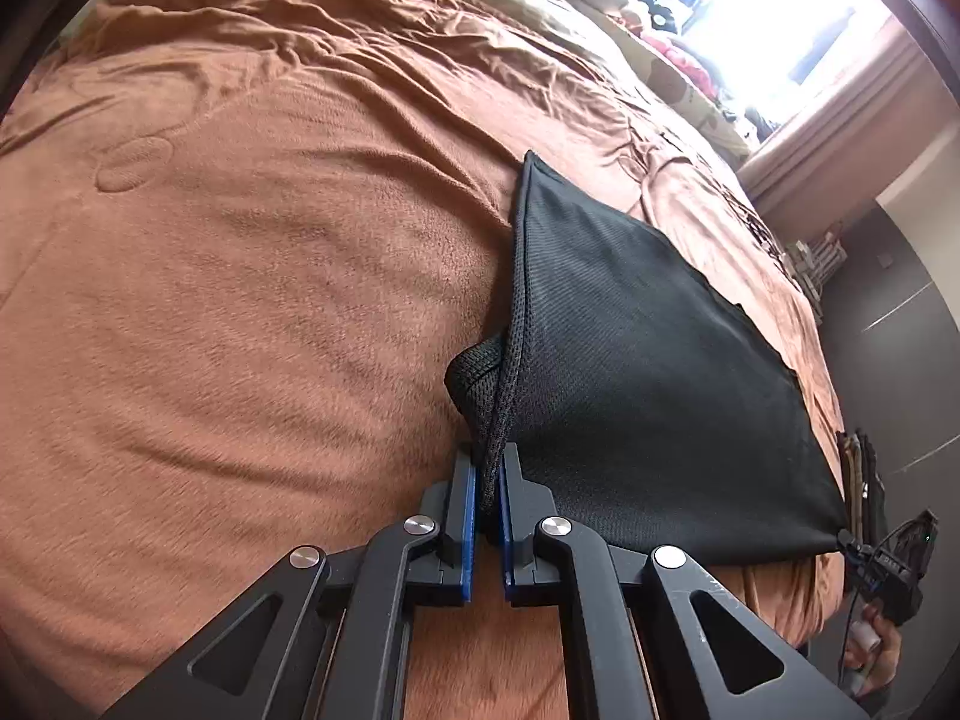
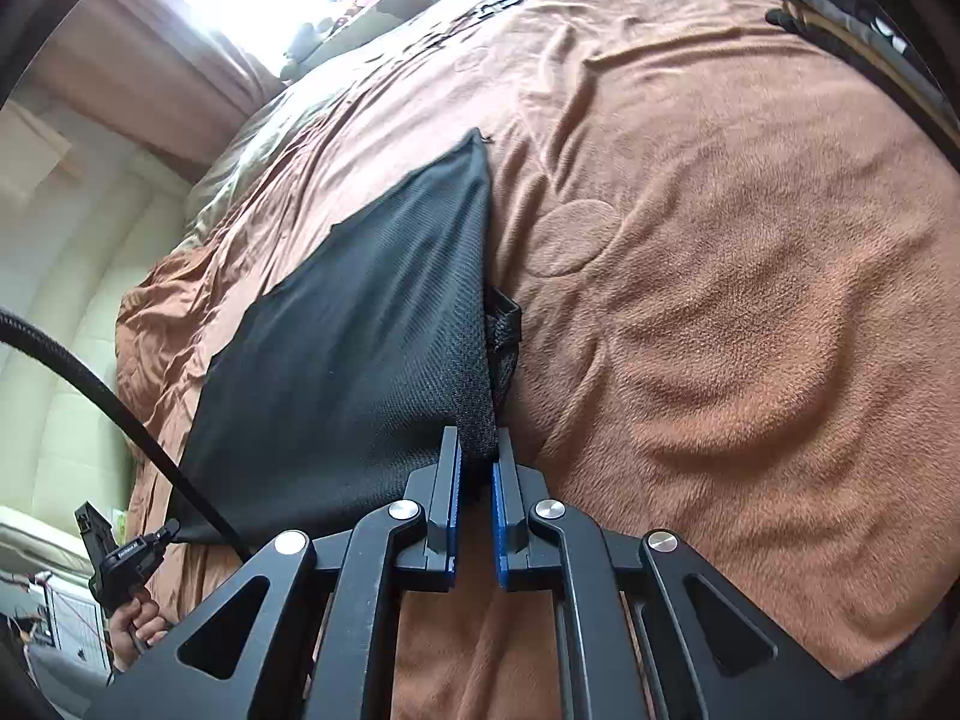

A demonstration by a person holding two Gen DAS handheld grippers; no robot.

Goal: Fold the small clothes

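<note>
A black mesh garment [image 1: 648, 360] was stretched taut between the two grippers above a bed covered by a brown fleece blanket [image 1: 240, 300]. In the left wrist view, the left gripper [image 1: 491, 474] had its blue-padded fingers [image 1: 469, 510] clenched on one bunched corner of the garment, where a thick rolled hem and a small fold of mesh stuck out just to the left of the grip. From there the cloth spread away as a flat dark sheet, one corner reaching far up toward the head of the bed and its lower edge running straight across to the right, where it ended at the other gripper, seen small at the frame's edge with a hand [image 1: 879, 654] beneath it. In the right wrist view, the right gripper [image 2: 477, 462] likewise had its fingers [image 2: 503, 510] pinched tight on a corner of the garment [image 2: 360, 360], and the sheet slanted off to the left with its bottom edge leading to the left gripper [image 2: 129, 552], held by a hand [image 2: 132, 618] low in the frame. A black cable [image 2: 120, 414] curved across that side. The blanket lay rumpled, with faint round shapes pressed into its pile. Past the head of the bed, a bright window [image 1: 768, 6] with pink curtains [image 1: 840, 114] glared, washing out detail there.
</note>
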